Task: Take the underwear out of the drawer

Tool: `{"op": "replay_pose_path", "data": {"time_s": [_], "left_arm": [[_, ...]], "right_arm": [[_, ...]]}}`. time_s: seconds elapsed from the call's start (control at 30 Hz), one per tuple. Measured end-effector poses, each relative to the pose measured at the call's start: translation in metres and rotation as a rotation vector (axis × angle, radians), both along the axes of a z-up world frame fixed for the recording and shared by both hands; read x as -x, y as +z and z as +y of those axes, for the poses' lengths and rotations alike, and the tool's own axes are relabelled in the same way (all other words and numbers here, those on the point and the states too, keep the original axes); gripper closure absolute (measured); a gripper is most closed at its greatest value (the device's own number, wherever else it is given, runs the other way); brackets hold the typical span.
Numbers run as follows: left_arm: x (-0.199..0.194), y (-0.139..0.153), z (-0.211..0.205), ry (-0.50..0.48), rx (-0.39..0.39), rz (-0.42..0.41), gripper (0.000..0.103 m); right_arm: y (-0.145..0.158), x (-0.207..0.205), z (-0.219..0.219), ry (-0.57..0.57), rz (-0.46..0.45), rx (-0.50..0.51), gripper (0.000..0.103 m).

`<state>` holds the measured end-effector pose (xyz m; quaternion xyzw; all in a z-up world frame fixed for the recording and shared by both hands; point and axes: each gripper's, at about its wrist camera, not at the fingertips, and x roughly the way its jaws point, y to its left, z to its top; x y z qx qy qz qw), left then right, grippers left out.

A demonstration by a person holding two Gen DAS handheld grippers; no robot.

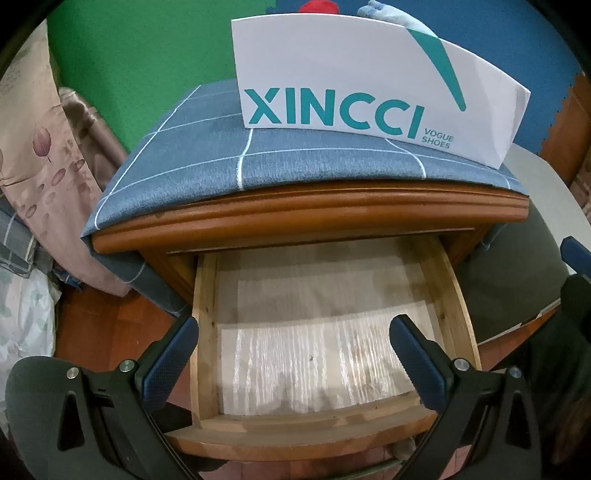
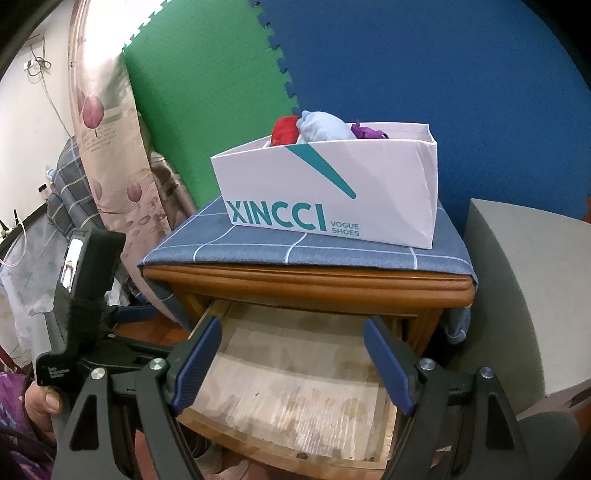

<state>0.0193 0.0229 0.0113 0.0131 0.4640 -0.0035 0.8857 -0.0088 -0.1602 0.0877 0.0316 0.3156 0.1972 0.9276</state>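
Wooden and orange-brown, the nightstand (image 1: pixel 306 214) filled the left wrist view, its top covered by a blue checked cloth (image 1: pixel 207 162). On that cloth stood a white shoe box (image 1: pixel 332 74) printed XINCCI, with a red garment (image 1: pixel 319 7) and a pale blue garment (image 1: pixel 391 13) just peeking over its rim. The drawer (image 1: pixel 205 332) below was pulled out, and only a pale lining sheet (image 1: pixel 314 362) showed inside it. The left claw (image 1: pixel 295 343) hung over the open drawer, its blue-padded fingers (image 1: pixel 173 354) spread wide apart with nothing between them. A floral curtain (image 1: pixel 33 147) hung at the left.

From the right wrist view, the same shoe box (image 2: pixel 332 192) sat on the checked cloth (image 2: pixel 295 251) atop the nightstand (image 2: pixel 306 284). The underwear lay in the box: a red piece (image 2: pixel 284 129), a pale blue piece (image 2: pixel 323 125) and a purple piece (image 2: pixel 365 131) bunched side by side at its far side. The drawer (image 2: pixel 288 446) stood open, its lining sheet (image 2: pixel 295 398) bare. The right claw (image 2: pixel 291 362) was poised above the drawer, fingers (image 2: pixel 195 365) widely parted and holding nothing. At the left edge the left claw's black body (image 2: pixel 85 295) was visible, with a person's hand (image 2: pixel 40 402) under it. Green (image 2: pixel 207 92) and blue (image 2: pixel 443 74) foam mats covered the wall behind, and a grey block (image 2: pixel 532 295) stood to the right.
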Motion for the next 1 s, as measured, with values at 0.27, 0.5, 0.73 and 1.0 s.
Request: {"op": "replay_pose_path", "data": {"time_s": [0.27,0.5,0.73,1.0], "left_arm": [[-0.0014,-0.0009,0.0007,0.001,0.006,0.008,0.000],[-0.0021,-0.0016,0.0005,0.000,0.005,0.011,0.000],[-0.0024,-0.0016,-0.0001,0.000,0.007,0.012,0.000],[-0.0032,-0.0031,0.0001,-0.003,0.010,0.021,0.000]], "right_arm": [[-0.0014,-0.0013,0.0009,0.008,0.008,0.000,0.022],[-0.0025,-0.0017,0.0022,0.013,0.015,-0.001,0.022],[-0.0033,-0.0033,0.0031,0.017,0.020,-0.002,0.022],[-0.0047,-0.0024,0.0031,0.018,0.025,-0.002,0.022]]}}
